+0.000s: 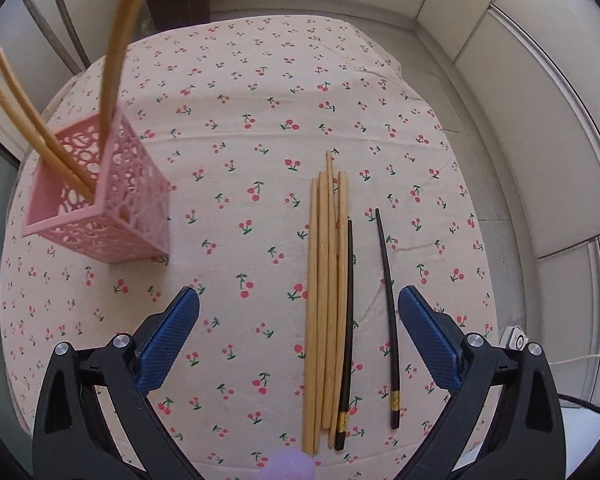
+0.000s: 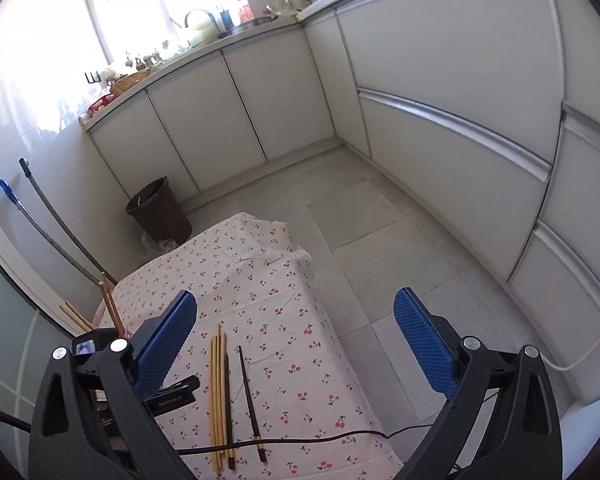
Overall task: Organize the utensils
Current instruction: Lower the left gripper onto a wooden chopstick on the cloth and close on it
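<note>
A pink perforated holder [image 1: 100, 204] stands at the table's left with several wooden chopsticks [image 1: 40, 128] sticking up out of it. A bundle of wooden chopsticks [image 1: 325, 300] lies on the cherry-print cloth, with two black chopsticks [image 1: 388, 312] beside it on the right. My left gripper [image 1: 298, 308] is open and empty, hovering over the lying bundle. My right gripper [image 2: 296, 324] is open and empty, held high above the table's right side. The lying chopsticks also show in the right wrist view [image 2: 218, 392], as do the standing ones [image 2: 110, 304].
The small table carries a cherry-print cloth [image 1: 260, 92]. A dark waste bin [image 2: 158, 210] stands on the floor behind it. White kitchen cabinets [image 2: 440, 92] line the walls. A black cable [image 2: 300, 438] crosses the table's near edge. Mop handles [image 2: 56, 220] lean at the left wall.
</note>
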A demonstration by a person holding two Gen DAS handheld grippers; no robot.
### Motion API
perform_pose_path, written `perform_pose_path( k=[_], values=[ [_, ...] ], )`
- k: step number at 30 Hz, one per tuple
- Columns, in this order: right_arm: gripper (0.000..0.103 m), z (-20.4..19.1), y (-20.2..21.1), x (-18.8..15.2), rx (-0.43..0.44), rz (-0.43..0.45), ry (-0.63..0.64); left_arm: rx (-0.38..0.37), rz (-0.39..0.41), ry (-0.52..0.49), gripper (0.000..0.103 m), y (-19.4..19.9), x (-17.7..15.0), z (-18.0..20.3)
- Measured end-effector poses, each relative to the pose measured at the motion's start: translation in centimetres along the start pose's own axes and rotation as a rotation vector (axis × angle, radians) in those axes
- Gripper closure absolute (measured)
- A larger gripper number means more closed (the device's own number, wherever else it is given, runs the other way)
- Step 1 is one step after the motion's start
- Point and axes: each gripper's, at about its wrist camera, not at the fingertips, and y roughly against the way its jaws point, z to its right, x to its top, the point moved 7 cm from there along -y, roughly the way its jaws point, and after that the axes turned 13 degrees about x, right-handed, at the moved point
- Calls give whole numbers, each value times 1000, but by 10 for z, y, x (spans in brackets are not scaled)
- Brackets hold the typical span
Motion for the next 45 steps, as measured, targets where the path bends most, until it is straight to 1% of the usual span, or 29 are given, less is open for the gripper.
perform_pose_path(
  k=[1, 3, 4, 5, 6, 7, 8, 12, 14, 18, 21, 26, 30, 32, 35, 36, 37, 39, 40, 42, 44, 45],
  values=[
    [7, 3, -2, -1, 0, -9, -12, 1, 3, -2, 11, -2, 3, 3],
    [7, 6, -5, -3, 5, -31, -28, 24, 23, -17, 21, -5, 11, 9],
    [7, 7, -6, -4, 12, -38, -33, 45, 33, -33, 29, -7, 15, 11],
    [7, 7, -7, -5, 16, -44, -37, 69, 39, -47, 35, -10, 19, 12],
    [7, 7, -9, -6, 20, -50, -40, 95, 44, -56, 37, -13, 23, 13],
    [7, 7, -9, -7, 21, -55, -41, 110, 43, -60, 41, -17, 27, 12],
    [7, 7, -10, -7, 20, -58, -42, 120, 36, -60, 44, -21, 29, 11],
    [7, 10, -14, -10, 22, -74, -56, 128, -14, -25, 50, -39, 37, 6],
    [7, 11, -18, -11, 30, -91, -65, 136, -34, -16, 54, -48, 38, 4],
    [7, 12, -22, -13, 34, -108, -70, 163, -47, -7, 58, -58, 39, -1],
    [7, 14, -22, -13, 32, -107, -73, 134, -58, 3, 59, -61, 40, -1],
    [7, 19, -23, -13, 38, -108, -102, 116, -50, 8, 59, -54, 45, -1],
    [7, 21, -25, -15, 55, -122, -126, 139, -67, -19, 59, -57, 40, 2],
    [7, 21, -26, -15, 59, -127, -132, 159, -61, -21, 60, -57, 41, 1],
    [7, 23, -26, -16, 56, -127, -135, 144, -86, -15, 61, -61, 37, 4],
    [7, 24, -26, -15, 53, -125, -138, 142, -100, -31, 61, -66, 35, 5],
    [7, 24, -26, -15, 52, -124, -142, 142, -86, -45, 61, -67, 34, 7],
    [7, 25, -27, -15, 57, -127, -152, 104, -84, -63, 62, -69, 34, 12],
    [7, 25, -29, -16, 62, -132, -158, 99, -78, -72, 62, -71, 33, 14],
    [7, 26, -34, -18, 65, -145, -163, 87, -59, -96, 71, -70, 32, 22],
    [7, 28, -44, -21, 49, -166, -158, 86, -35, -120, 90, -68, 32, 32],
    [7, 29, -50, -23, 38, -180, -152, 77, -24, -119, 93, -69, 31, 35]
  ],
)
